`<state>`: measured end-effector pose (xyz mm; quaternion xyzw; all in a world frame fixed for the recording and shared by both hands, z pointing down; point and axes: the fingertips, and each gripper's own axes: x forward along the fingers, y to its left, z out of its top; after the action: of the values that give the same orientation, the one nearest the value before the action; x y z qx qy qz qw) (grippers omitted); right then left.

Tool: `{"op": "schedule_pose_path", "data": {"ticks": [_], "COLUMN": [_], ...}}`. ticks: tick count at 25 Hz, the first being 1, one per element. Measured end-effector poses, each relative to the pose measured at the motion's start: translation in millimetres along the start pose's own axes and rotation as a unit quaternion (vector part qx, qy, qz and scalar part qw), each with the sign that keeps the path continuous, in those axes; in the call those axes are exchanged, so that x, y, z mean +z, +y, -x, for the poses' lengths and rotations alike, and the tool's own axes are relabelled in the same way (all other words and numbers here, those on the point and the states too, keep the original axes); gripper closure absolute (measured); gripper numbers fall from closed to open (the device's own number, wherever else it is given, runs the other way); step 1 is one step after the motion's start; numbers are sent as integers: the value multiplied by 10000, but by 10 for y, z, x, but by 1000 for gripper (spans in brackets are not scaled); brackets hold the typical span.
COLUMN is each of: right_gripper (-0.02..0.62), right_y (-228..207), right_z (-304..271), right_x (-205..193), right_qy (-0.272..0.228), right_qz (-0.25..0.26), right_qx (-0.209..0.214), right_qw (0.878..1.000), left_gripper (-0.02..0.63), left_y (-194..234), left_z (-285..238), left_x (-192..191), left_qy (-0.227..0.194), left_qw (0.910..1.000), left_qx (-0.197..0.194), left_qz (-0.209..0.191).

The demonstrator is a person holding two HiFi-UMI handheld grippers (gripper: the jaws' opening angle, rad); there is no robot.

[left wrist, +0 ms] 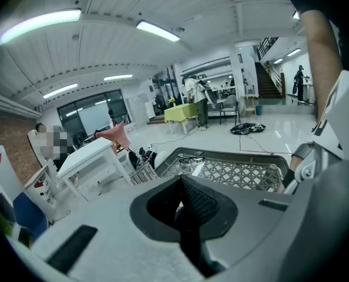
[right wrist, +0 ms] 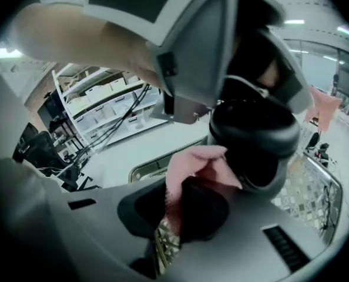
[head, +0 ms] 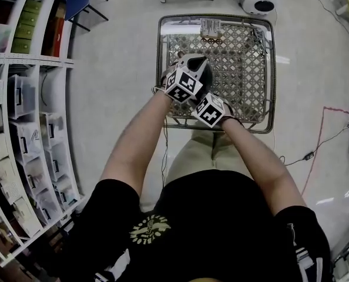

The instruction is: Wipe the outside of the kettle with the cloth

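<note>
over the wire-mesh worktop (head: 245,69), the dark kettle (right wrist: 254,140) hangs from the left gripper (left wrist: 186,198), jaws seemingly shut on its handle, while the right gripper (right wrist: 186,210), clamped on the pink cloth (right wrist: 193,160), presses it to the kettle's side. wiping looks under way, not finished; only the right gripper view shows that contact.

readable text: none
shirt emblem (head: 149,228): yellowish print, letters not legible
shelf bin labels (head: 23,144): too small to read
marker cube (head: 183,85): black-and-white squares, no letters
</note>
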<state>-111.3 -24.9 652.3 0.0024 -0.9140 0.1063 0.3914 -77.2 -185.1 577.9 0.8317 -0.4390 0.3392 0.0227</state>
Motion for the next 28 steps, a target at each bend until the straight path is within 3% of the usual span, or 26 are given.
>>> {"op": "schedule_pose_path", "data": {"ticks": [14, 23, 28], "right_gripper": [560, 558, 558], "right_y": [-812, -1403, -1626], "right_z": [308, 438, 405], "right_x": [-488, -453, -203], "right_qy": [359, 394, 356], "right_qz": [-471, -624, -207], "right_qx": [-759, -1092, -1173], "right_qw": [9953, 9913, 9922], "left_gripper": [600, 600, 600], "left_y": [35, 22, 42], "left_z": [1, -3, 5], "left_x": [-20, 14, -1], "left_qy": [-64, -106, -98], "left_qw": [9998, 9997, 9997], "left_qx": [173, 166, 178], "left_qz": [-89, -120, -110]}}
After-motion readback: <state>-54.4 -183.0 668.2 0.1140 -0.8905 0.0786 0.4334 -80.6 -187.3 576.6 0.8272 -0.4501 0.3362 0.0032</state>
